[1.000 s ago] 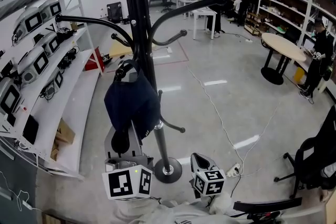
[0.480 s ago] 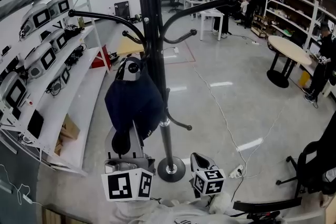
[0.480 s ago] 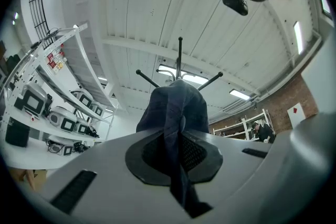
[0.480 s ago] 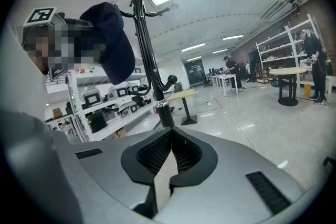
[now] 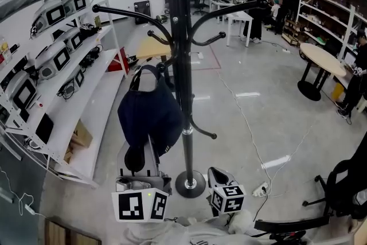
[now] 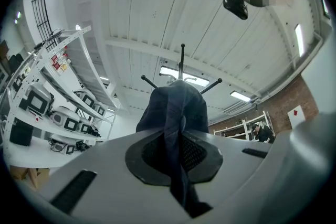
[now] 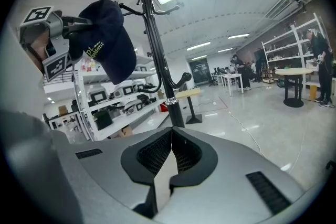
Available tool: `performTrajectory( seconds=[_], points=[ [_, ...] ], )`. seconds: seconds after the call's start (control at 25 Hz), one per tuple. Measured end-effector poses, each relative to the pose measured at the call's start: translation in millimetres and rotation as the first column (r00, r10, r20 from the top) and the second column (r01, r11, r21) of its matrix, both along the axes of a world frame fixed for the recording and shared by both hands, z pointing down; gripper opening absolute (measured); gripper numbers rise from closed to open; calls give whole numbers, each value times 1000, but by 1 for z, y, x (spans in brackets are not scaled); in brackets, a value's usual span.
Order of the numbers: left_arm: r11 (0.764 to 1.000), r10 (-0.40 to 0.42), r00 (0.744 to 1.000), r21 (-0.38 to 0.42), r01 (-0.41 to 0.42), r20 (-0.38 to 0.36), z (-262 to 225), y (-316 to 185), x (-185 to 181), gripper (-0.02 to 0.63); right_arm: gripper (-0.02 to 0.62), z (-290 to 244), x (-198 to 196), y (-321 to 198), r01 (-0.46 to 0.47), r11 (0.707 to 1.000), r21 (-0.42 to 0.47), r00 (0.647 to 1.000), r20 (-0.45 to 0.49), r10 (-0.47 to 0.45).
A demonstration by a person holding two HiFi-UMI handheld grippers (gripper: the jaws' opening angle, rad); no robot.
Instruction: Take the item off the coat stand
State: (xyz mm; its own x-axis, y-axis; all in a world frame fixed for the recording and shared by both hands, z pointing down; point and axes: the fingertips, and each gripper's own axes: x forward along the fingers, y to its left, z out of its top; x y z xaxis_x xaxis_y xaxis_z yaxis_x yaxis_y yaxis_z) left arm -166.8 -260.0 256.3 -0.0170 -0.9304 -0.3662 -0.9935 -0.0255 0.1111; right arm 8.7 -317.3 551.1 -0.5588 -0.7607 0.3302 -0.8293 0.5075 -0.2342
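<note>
A dark navy cap (image 5: 150, 117) hangs just left of the black coat stand's pole (image 5: 183, 94), below its curved hooks (image 5: 123, 13). My left gripper (image 5: 137, 153) is shut on the cap's lower edge, and the fabric (image 6: 176, 113) runs down between its pads. In the right gripper view the cap (image 7: 105, 39) sits left of the stand (image 7: 160, 60); I cannot tell whether it touches a hook. My right gripper (image 5: 217, 175) is low beside the stand's round base (image 5: 191, 183); its jaws (image 7: 170, 136) are shut with nothing between them.
White shelves (image 5: 86, 94) with several devices line the left side. A cable (image 5: 252, 129) trails across the floor to a power strip (image 5: 259, 187). A round table (image 5: 324, 60) and people stand at the back right. An office chair (image 5: 344, 181) is near right.
The stand, shelves and cap have slid a little to the right in the head view. The left gripper still grips the cap, and the right gripper stays low beside the base.
</note>
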Motion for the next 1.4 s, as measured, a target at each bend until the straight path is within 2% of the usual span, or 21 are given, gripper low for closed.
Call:
performTrajectory(
  seconds=[0.24,0.44,0.84,1.08,1.24,1.4],
  points=[
    [996,2,1000,-91,-4,-19,34,6,-3,11,13,-3,-17,9,39,999,14,999,10,-39],
    [982,18,999,-186,-24,-37,76,6,4,11,13,-5,-20,14,51,998,32,999,0,-51],
    [918,58,996,-388,-81,-72,160,-3,33,12,14,-4,1,20,34,999,24,999,-23,-33],
    [890,55,995,-447,-87,-85,187,0,47,12,14,-2,10,28,30,999,20,999,-25,-29],
    [883,55,995,-461,-89,-86,191,-2,53,11,14,-7,15,30,22,999,40,1000,-14,-22],
    [880,43,994,-467,-84,-99,193,-4,56,12,14,-8,7,36,62,997,45,998,-12,-61]
  ],
)
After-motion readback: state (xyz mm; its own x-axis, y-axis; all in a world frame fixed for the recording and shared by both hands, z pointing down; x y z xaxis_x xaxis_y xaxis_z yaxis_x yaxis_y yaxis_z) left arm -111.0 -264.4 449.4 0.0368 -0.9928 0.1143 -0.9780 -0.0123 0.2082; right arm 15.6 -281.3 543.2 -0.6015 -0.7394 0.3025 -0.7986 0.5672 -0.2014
